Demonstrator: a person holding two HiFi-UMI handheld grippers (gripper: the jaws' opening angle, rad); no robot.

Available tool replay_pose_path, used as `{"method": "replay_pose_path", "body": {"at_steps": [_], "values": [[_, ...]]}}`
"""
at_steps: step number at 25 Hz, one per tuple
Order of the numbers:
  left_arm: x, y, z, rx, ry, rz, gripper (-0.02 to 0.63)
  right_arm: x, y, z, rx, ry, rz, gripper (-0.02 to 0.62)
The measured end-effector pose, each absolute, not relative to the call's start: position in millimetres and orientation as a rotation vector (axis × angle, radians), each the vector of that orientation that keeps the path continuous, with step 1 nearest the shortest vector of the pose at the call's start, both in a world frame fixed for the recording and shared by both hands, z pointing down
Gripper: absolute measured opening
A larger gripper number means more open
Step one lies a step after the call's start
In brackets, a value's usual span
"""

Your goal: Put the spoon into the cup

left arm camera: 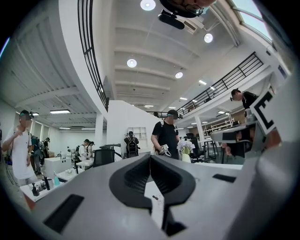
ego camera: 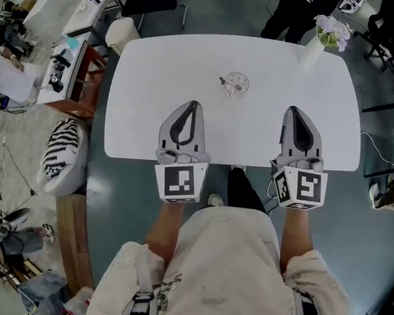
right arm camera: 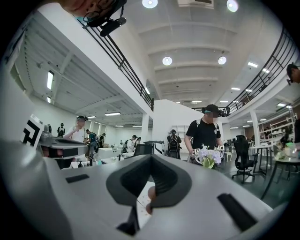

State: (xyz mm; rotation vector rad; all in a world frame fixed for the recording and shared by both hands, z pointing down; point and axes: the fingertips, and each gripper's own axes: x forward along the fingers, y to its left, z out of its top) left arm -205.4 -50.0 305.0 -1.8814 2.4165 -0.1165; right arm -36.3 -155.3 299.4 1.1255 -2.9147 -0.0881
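A clear glass cup (ego camera: pixel 236 83) stands near the middle of the white table (ego camera: pixel 156 80). A metal spoon (ego camera: pixel 226 83) shows at the cup, its handle over the left rim; how deep it sits I cannot tell. My left gripper (ego camera: pixel 193 104) (left arm camera: pixel 150 157) rests over the table's near half, below and left of the cup, with its jaws shut and nothing between them. My right gripper (ego camera: pixel 293 109) (right arm camera: pixel 150 157) lies level to the right of the cup, its tips together and empty. Both are apart from the cup.
A white vase of pale flowers (ego camera: pixel 319 37) (right arm camera: pixel 208 157) stands at the table's far right corner. A person in black (ego camera: pixel 294 10) stands beyond the far edge. A white stool (ego camera: pixel 122 32) and a striped cushion (ego camera: pixel 62 151) sit left of the table.
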Motion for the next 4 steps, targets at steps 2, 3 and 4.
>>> {"method": "replay_pose_path", "body": {"at_steps": [2, 3, 4], "values": [[-202.3, -52.5, 306.4, -1.887, 2.415, -0.124, 0.006, -33.4, -156.7, 299.0, 1.127, -2.913, -0.09, -0.012], [-200.8, -54.1, 306.9, -1.89, 2.415, -0.127, 0.006, -31.8, -157.7, 298.3, 1.129, -2.913, -0.091, -0.012], [-199.2, -55.8, 307.2, -1.894, 2.415, -0.13, 0.006, -30.2, -158.9, 297.6, 1.131, -2.913, -0.092, -0.012]]}}
